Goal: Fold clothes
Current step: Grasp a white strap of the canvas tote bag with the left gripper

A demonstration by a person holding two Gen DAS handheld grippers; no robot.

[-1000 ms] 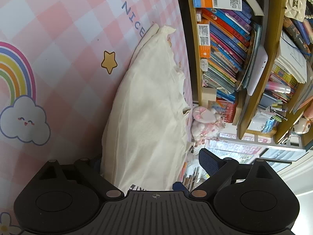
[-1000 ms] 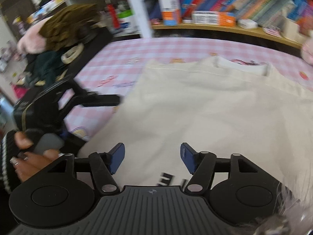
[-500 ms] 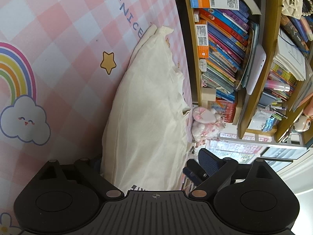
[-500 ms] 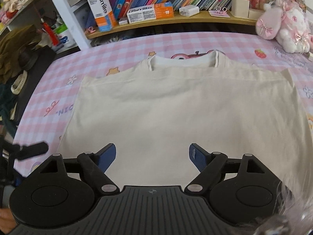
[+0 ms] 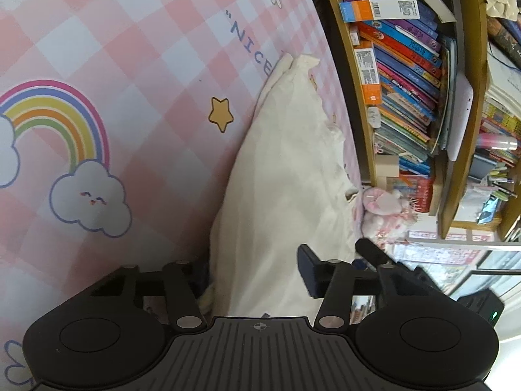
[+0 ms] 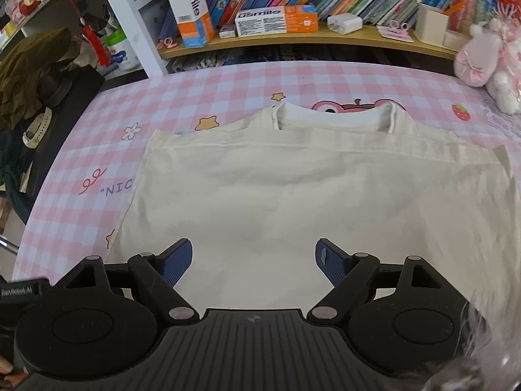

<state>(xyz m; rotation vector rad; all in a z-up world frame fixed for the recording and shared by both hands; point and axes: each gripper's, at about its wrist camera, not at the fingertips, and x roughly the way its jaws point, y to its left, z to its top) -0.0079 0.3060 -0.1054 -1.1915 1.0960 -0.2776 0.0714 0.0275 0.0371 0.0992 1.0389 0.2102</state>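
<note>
A cream T-shirt (image 6: 293,195) lies flat on the pink checked tablecloth (image 6: 195,91), collar at the far side and its lower part folded up over the body. My right gripper (image 6: 252,260) hovers open above the near edge, nothing between its fingers. In the left wrist view the same shirt (image 5: 286,179) runs away from me along the cloth (image 5: 130,65). My left gripper (image 5: 254,273) sits at the shirt's near side edge and its jaws are closing. The fabric lies between them, a fold hides the left pad, and the right finger (image 5: 309,273) rests over the cloth.
A bookshelf (image 6: 325,36) with books and orange-and-white boxes (image 6: 192,9) runs along the table's far edge. A pink plush toy (image 6: 488,62) sits at the far right corner. Dark clothes (image 6: 29,75) are piled past the left edge.
The left jaws have narrowed around the shirt's side edge. The right gripper has swung from the left side to the middle of the shirt's near edge, and its jaws have widened.
</note>
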